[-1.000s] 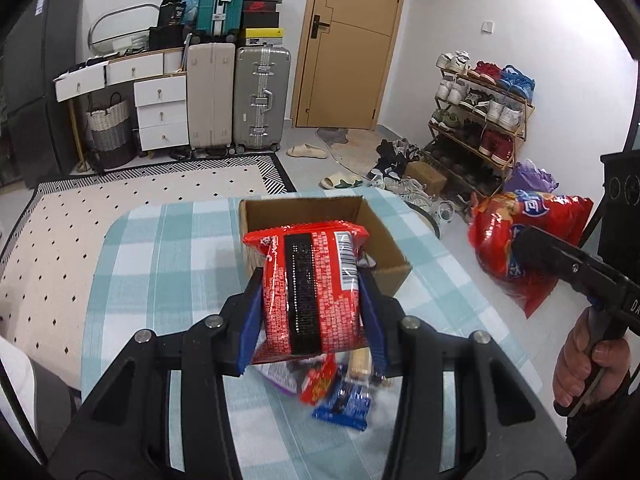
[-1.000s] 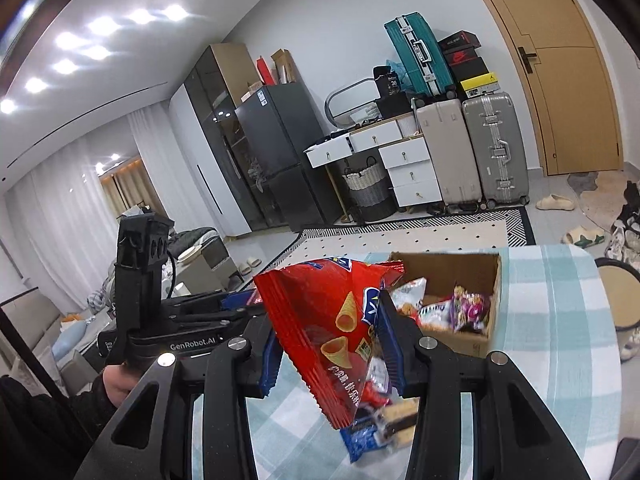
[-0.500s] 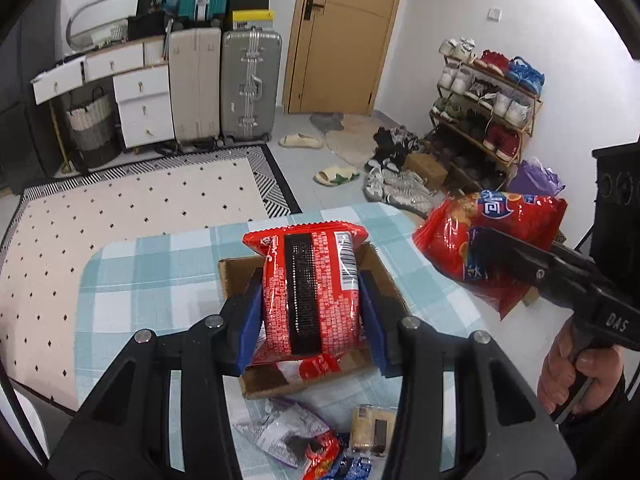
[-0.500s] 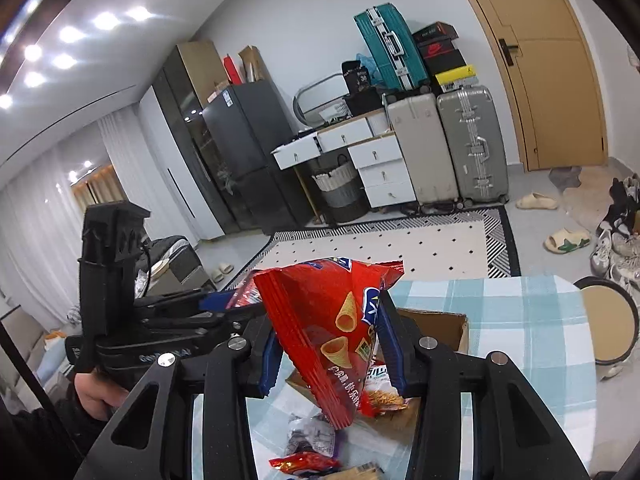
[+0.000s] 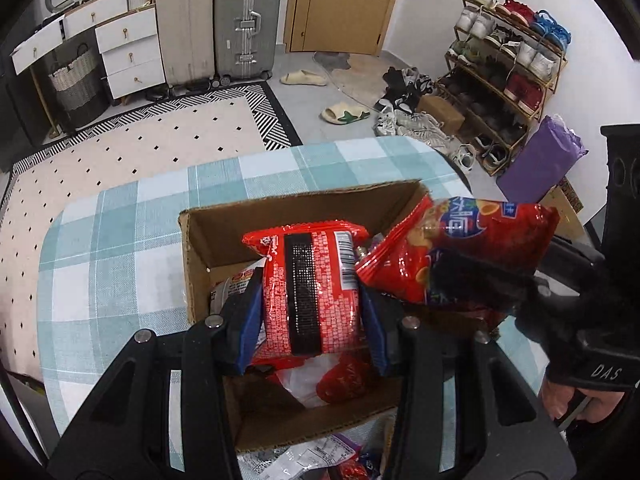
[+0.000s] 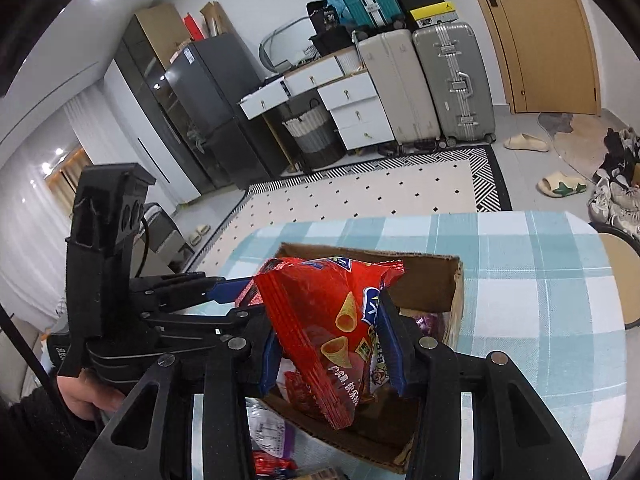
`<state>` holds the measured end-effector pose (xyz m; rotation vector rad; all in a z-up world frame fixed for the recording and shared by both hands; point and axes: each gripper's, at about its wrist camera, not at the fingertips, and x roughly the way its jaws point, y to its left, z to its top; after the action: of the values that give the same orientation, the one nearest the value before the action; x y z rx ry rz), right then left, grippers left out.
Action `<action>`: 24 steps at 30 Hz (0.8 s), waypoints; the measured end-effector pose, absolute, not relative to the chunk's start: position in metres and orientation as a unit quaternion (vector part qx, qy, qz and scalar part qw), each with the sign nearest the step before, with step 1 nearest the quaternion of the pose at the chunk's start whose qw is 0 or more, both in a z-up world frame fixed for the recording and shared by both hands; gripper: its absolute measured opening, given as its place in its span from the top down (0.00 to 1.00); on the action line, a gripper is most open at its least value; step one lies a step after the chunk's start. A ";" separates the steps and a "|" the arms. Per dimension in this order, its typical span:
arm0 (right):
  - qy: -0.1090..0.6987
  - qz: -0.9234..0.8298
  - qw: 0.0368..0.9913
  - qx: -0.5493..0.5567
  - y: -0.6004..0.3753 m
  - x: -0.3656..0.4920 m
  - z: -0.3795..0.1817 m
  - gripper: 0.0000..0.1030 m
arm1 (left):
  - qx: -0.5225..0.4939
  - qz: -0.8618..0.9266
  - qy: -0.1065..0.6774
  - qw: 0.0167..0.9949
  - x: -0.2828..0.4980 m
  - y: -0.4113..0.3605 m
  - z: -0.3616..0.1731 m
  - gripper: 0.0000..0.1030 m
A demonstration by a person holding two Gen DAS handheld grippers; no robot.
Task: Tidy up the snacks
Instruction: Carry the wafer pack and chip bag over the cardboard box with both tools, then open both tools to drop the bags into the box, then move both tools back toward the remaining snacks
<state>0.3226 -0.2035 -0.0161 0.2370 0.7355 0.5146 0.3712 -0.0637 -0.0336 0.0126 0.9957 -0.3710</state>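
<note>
My left gripper point(image 5: 310, 316) is shut on a red snack pack with a black stripe point(image 5: 308, 280) and holds it over the open cardboard box point(image 5: 200, 248). My right gripper point(image 6: 332, 344) is shut on a red bag of cone crisps point(image 6: 336, 320) and holds it over the same box point(image 6: 452, 292). The crisps bag also shows in the left wrist view point(image 5: 460, 256), beside the red pack. The left gripper shows in the right wrist view point(image 6: 224, 300), to the left of the bag. Several snack packets lie inside the box under both bags.
The box stands on a table with a teal checked cloth point(image 5: 100, 260). Loose snack packets point(image 5: 304, 456) lie on the cloth in front of the box point(image 6: 268, 436). A round stool point(image 6: 616, 268) stands beyond the right table edge. Suitcases, drawers and a shoe rack stand far behind.
Both grippers have moved forward and down with their bags, from above the loose snacks to over the box. The two bags have come close together.
</note>
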 end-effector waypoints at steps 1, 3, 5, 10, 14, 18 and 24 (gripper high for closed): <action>0.356 0.248 0.894 0.112 -0.202 0.325 -0.019 0.58 | 0.004 -0.178 0.477 0.861 0.369 -0.061 -0.043 0.59; 0.361 0.246 0.893 0.106 -0.201 0.330 -0.026 0.58 | 0.002 -0.179 0.484 0.856 0.370 -0.060 -0.054 0.59; 0.364 0.242 0.894 0.102 -0.200 0.332 -0.032 0.58 | 0.002 -0.176 0.492 0.852 0.371 -0.060 -0.063 0.59; 0.356 0.244 0.895 0.112 -0.199 0.332 -0.036 0.55 | 0.006 -0.177 0.488 0.855 0.370 -0.057 -0.070 0.59; 0.346 0.244 0.898 0.119 -0.200 0.326 -0.033 0.50 | 0.027 -0.147 0.473 0.868 0.357 -0.052 -0.058 0.47; 0.325 0.242 0.907 0.113 -0.203 0.306 -0.023 0.44 | 0.002 -0.147 0.444 0.884 0.338 -0.038 -0.044 0.23; 0.302 0.241 0.916 0.111 -0.208 0.282 -0.015 0.33 | 0.020 -0.132 0.420 0.898 0.311 -0.038 -0.024 0.23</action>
<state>0.2820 -0.2081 -0.0150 0.2295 0.6224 0.4952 0.3109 -0.0377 -0.0244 0.0423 0.8703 -0.2725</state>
